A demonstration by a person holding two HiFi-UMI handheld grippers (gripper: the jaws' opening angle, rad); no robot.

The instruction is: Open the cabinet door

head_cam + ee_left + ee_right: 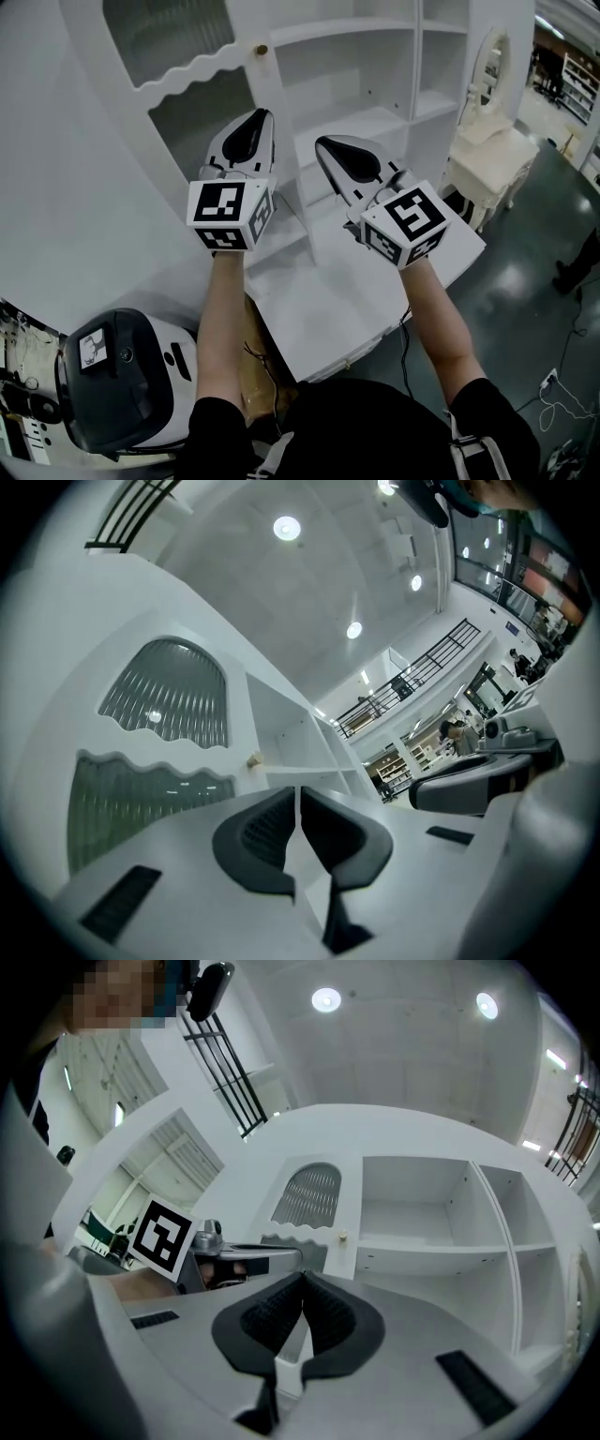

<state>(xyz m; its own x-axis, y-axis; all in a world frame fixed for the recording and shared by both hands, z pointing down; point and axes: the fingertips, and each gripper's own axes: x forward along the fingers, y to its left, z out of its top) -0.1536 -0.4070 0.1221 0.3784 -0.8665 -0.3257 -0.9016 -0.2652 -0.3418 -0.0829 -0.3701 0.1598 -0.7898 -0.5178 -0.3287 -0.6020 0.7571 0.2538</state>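
The white cabinet door (178, 66) has two ribbed glass panes with wavy edges and a small brass knob (262, 49) at its right edge. It lies flush with the cabinet front. My left gripper (261, 114) is shut and empty, its tips a short way below the knob and apart from it. In the left gripper view the knob (253, 759) sits just above and left of the closed tips (299, 791). My right gripper (322, 142) is also shut and empty, beside the left one, pointing at the open shelves (361, 70). From the right gripper view the knob (343, 1237) shows above the tips (302, 1279).
The cabinet stands on a white counter (319, 319). A white dressing table with an oval mirror (487, 159) stands to the right. A black-and-white machine (122, 375) sits at the lower left. Cables (562, 398) and someone's shoe (567, 272) are on the dark floor.
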